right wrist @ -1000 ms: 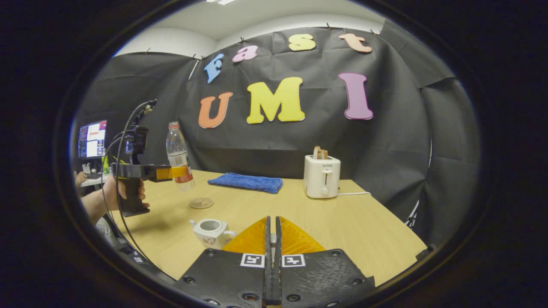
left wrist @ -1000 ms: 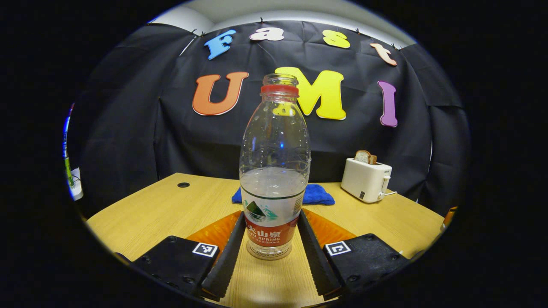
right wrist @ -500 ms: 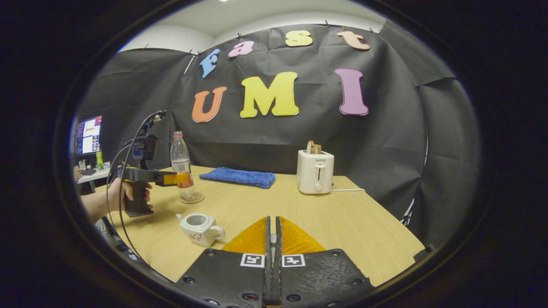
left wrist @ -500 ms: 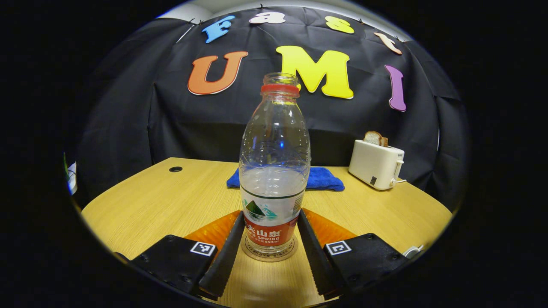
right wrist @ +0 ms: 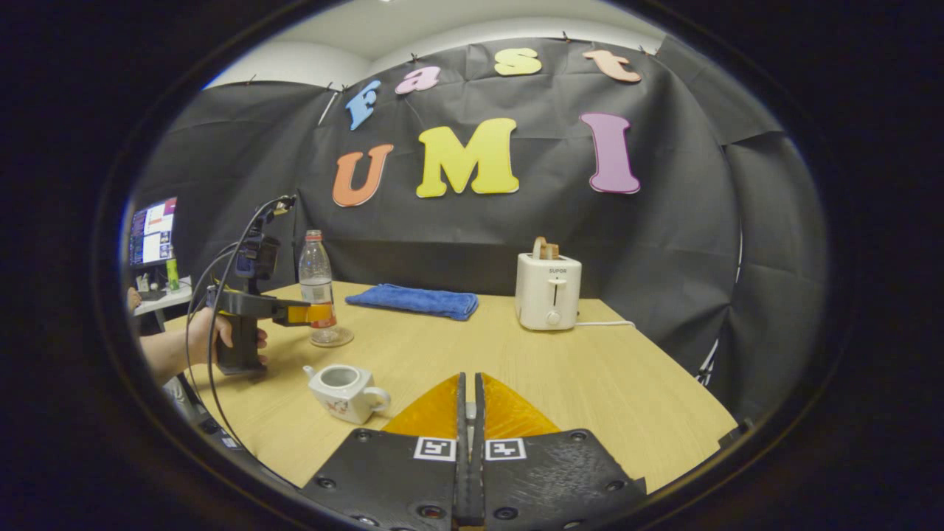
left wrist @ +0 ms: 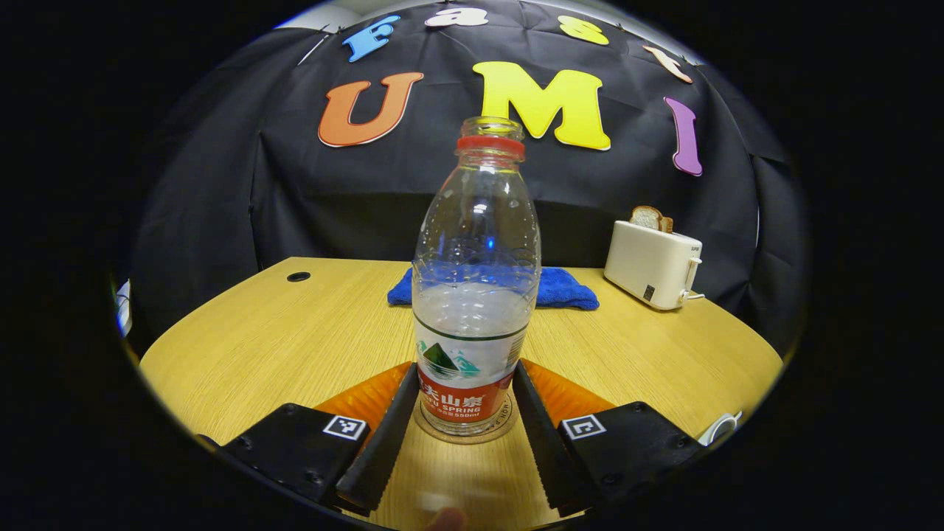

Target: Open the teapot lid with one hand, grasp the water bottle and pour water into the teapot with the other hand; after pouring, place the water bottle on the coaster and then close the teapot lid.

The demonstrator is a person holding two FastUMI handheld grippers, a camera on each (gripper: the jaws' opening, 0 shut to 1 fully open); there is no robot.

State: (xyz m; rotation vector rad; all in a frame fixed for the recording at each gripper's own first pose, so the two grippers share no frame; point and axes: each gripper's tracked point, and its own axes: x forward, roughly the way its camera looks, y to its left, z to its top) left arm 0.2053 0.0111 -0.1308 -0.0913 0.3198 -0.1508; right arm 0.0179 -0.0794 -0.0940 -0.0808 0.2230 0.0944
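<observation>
In the right gripper view we see, from the left, a hand (right wrist: 203, 335) holding our left hand-held gripper (right wrist: 316, 315), its fingers pressed on both sides of the water bottle (left wrist: 474, 295). The bottle stands upright on the coaster (left wrist: 463, 435) (uncapped, partly full). In front of it on the table (right wrist: 590, 376) sits the teapot (right wrist: 345, 383), its top open. Farther right lie a blue cloth (right wrist: 413, 301) and a toaster (right wrist: 547, 291) with bread. Our right hand-held gripper (right wrist: 469, 413) has its fingers closed together; whether they pinch the lid, we cannot tell.
</observation>
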